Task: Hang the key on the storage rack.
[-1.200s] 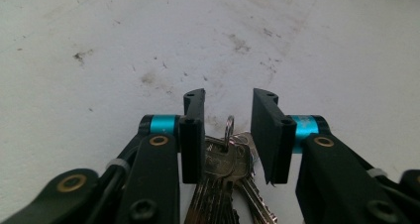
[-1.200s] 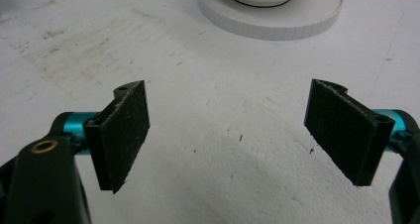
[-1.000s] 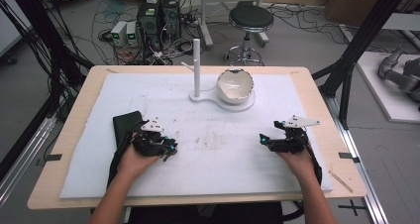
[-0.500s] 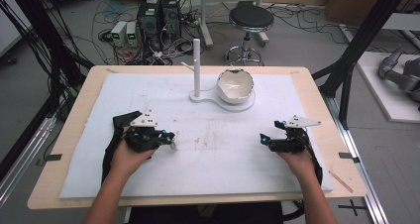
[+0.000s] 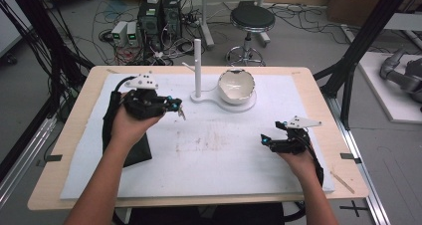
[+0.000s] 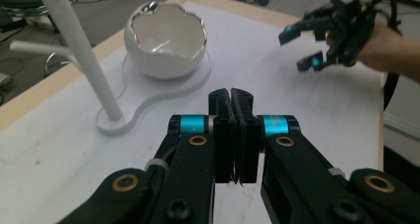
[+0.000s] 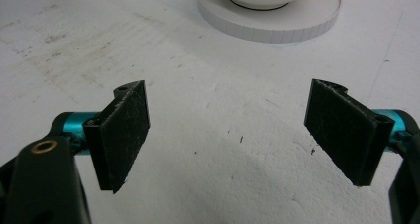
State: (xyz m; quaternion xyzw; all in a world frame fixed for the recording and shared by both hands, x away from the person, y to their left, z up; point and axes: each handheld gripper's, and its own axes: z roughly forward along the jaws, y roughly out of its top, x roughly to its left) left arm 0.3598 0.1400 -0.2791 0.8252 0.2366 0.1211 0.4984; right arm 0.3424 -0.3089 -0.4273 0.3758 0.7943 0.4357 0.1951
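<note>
A person sits at a wooden tabletop point(image 5: 318, 85) covered by a white mat point(image 5: 224, 160), holding a set of tongs in each hand.

The left tongs point(image 5: 175, 105) are held up above the mat, left of centre, pointing toward a white stand point(image 5: 197, 60). In the left gripper view these tongs point(image 6: 231, 92) are closed, with the two black pads pressed flat together. In the high view a small pale piece point(image 5: 182, 115) seems to hang just below their tips. It is too small and blurred to say what it is, though it may be a bit of jewellery pinched between the pads.

The stand is an upright post with a short side arm, rising from a flat white base. On the same base, just beside the post, sits a white bowl point(image 5: 237, 84) with a jagged rim like a broken eggshell. From the left gripper view the bowl point(image 6: 166, 40) looks empty.

A black pouch point(image 5: 137, 153) lies flat on the mat under the left forearm.

The right tongs point(image 5: 263, 139) rest low near the right side of the mat, well apart from the stand. The right gripper view shows them point(image 7: 228, 130) wide open, with only bare mat between the pads.

As a judgement, the pick-up looks done. What is left is to carry the piece across to the stand or bowl, set it there and let go. The right hand has no part in the work yet.
</note>
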